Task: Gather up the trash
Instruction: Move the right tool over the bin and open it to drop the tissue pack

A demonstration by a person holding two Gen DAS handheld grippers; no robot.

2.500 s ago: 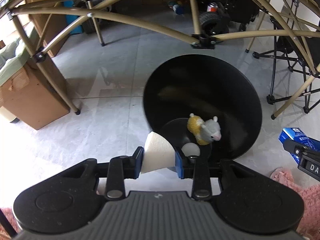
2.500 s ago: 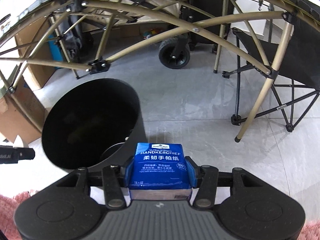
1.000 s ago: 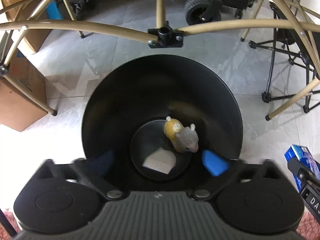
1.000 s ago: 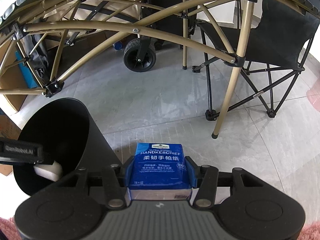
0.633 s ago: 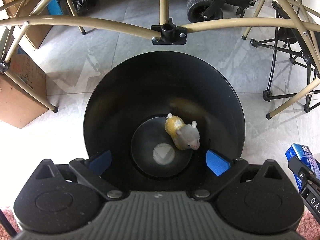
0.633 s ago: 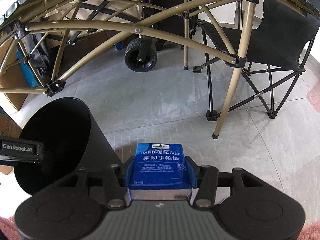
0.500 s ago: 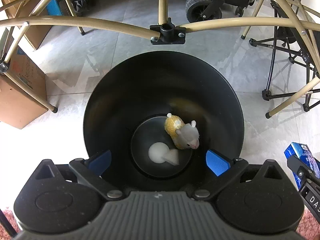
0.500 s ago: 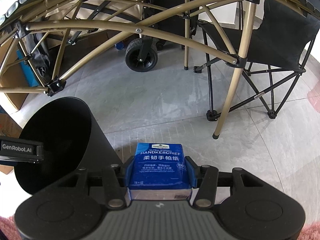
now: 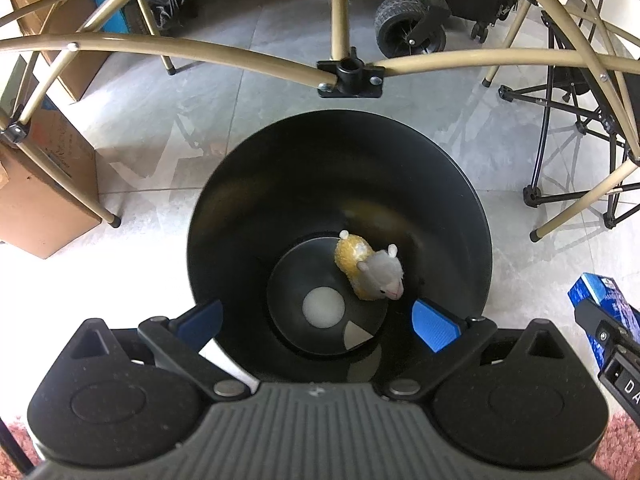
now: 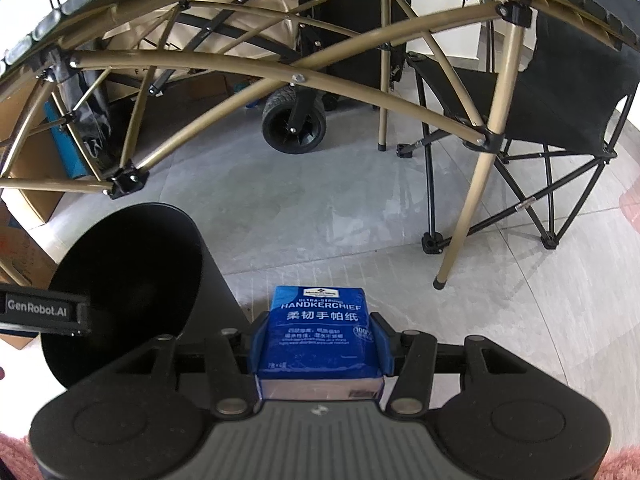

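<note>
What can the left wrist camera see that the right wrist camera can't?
Only the left wrist view looks down into the black bin: a plush sheep, a white ball and a white scrap lie at the bottom, under the open left gripper. Only the right wrist view shows the folding chair. Both show the bin and the blue tissue pack clamped in the right gripper.

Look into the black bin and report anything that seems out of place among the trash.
A plush sheep toy lies at the bottom of the black bin, beside a white paper cone. A toy looks odd among rubbish.
</note>
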